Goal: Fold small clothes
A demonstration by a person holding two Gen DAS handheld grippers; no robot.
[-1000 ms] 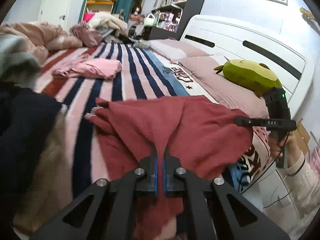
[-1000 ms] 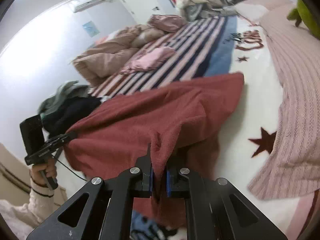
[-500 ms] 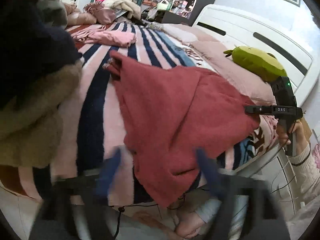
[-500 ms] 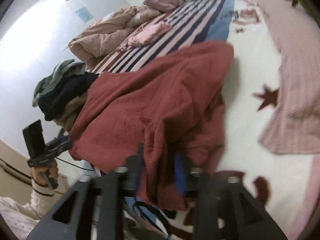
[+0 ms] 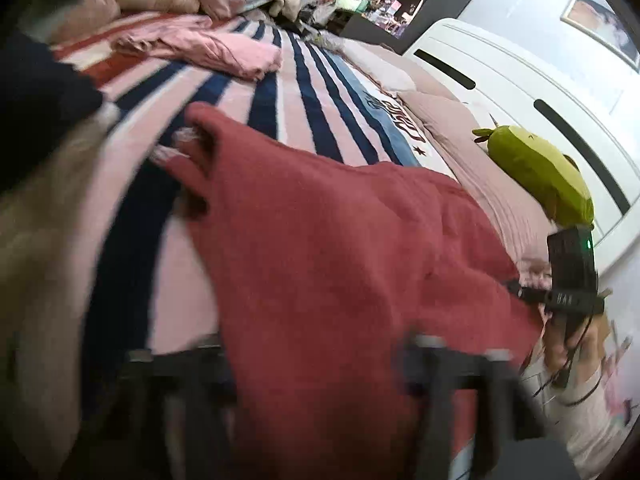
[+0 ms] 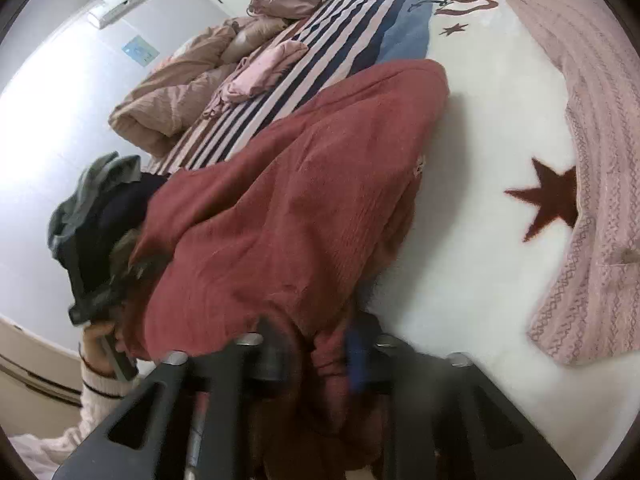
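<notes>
In the left wrist view, the dark red knitted garment (image 5: 340, 260) lay spread across the near edge of the striped pink, white and navy bed (image 5: 304, 92), its lower part hanging over that edge. A folded pale pink garment (image 5: 224, 48) sat well apart toward the far side, and a green plush toy (image 5: 536, 172) rested by the headboard. The left gripper (image 5: 316, 360) was badly blurred; its fingers had just been closing, yet they showed spread wide and released, with red knit draped between them and not clearly pinched. In the right wrist view, the same red garment ran from the middle of the bed down to the near edge, beside a heap of dark and grey clothes (image 6: 100, 216) at the bed's near left corner. The right gripper (image 6: 316, 360) had also just been closing, and its fingers appeared clenched on a bunched fold of the red knit. The risk from here was an uneven hold. If the left side closed on air or on one loose layer, the lift would skew the garment, drag it off the edge, or snag the neighbouring heap.
</notes>
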